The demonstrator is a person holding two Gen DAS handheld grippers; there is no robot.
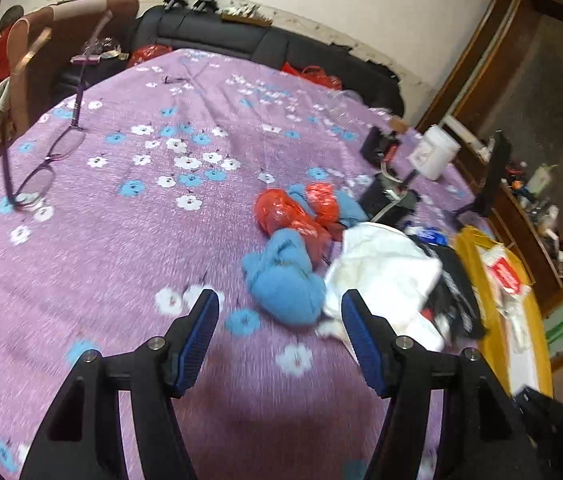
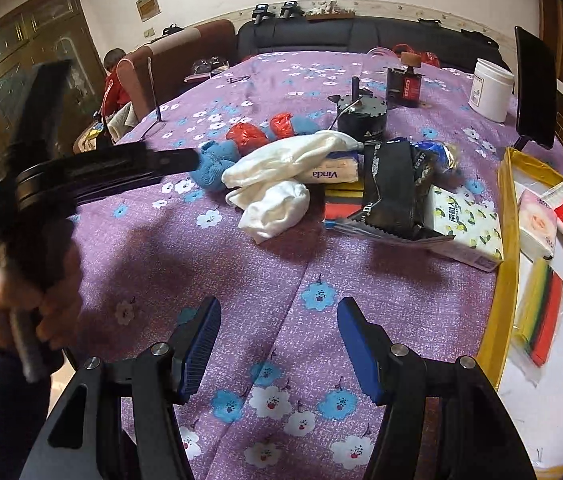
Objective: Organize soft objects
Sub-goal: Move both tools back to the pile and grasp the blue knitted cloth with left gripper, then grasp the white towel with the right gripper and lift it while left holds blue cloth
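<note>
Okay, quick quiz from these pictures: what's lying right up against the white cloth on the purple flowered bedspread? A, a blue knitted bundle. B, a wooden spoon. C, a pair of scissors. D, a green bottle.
A: the blue knitted bundle lies on the bedspread with its edge touching the white cloth; no bottle, scissors or spoon shows near it.

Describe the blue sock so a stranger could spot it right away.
Find the purple floral cloth, then the pile of soft things in its middle. At the pile's left edge, beside the white cloth, sits the blue sock, a fuzzy balled lump, unlike the shiny red bags behind it.
</note>
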